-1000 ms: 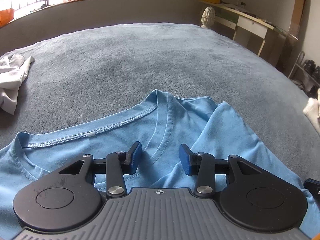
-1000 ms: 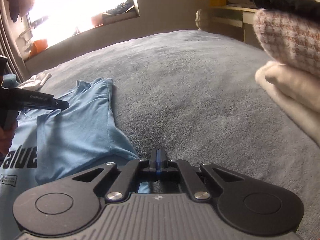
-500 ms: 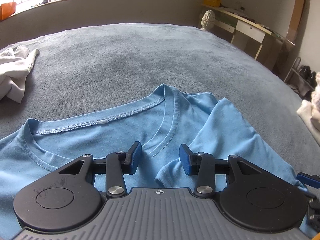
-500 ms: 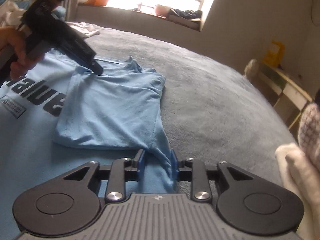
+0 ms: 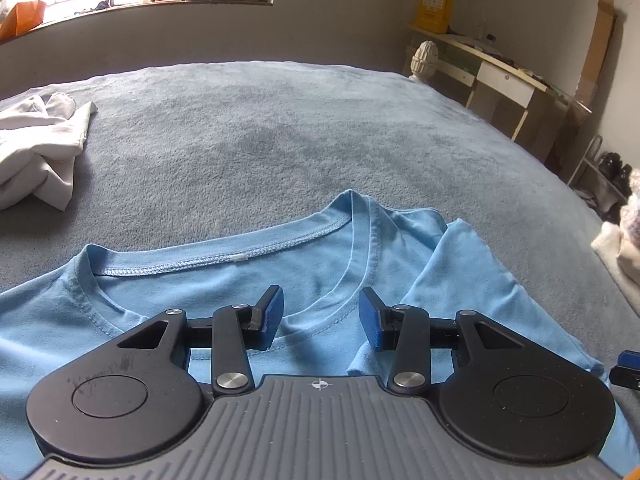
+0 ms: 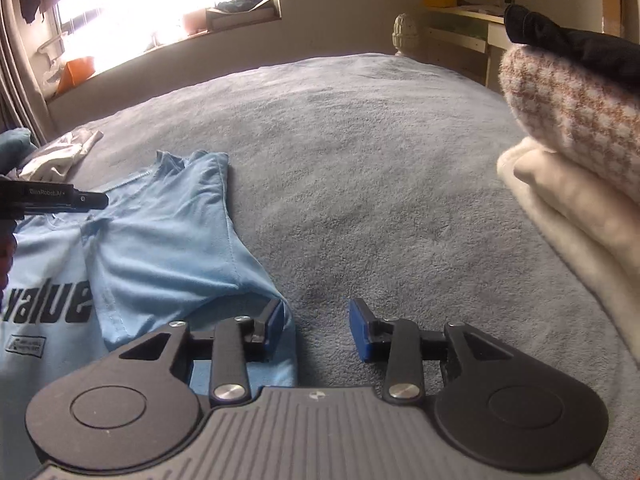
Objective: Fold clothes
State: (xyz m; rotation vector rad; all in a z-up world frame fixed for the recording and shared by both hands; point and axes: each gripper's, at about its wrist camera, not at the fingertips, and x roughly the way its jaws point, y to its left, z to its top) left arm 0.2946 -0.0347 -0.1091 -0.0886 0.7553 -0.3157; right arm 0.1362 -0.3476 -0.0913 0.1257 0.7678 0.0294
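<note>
A light blue T-shirt (image 5: 224, 280) lies flat on the grey blanket (image 5: 280, 128), its right sleeve folded in over the chest. My left gripper (image 5: 321, 320) hovers open just above the neckline, with nothing between its blue pads. In the right wrist view the same T-shirt (image 6: 160, 248) shows black "value" lettering. My right gripper (image 6: 316, 330) is open at the shirt's right edge; its left pad rests over the cloth and its right pad over the bare blanket (image 6: 360, 160). The left gripper's black body (image 6: 52, 200) reaches in from the left.
A crumpled white garment (image 5: 36, 152) lies at the bed's far left. A stack of folded clothes (image 6: 580, 184), cream, checked and black, sits close on the right. A desk (image 5: 500, 76) and a shoe rack (image 5: 604, 176) stand beyond the bed's right side.
My right gripper was shut a second ago, gripped the shirt's side edge half a second ago, and has since let go and opened. The left gripper stayed open over the collar.
</note>
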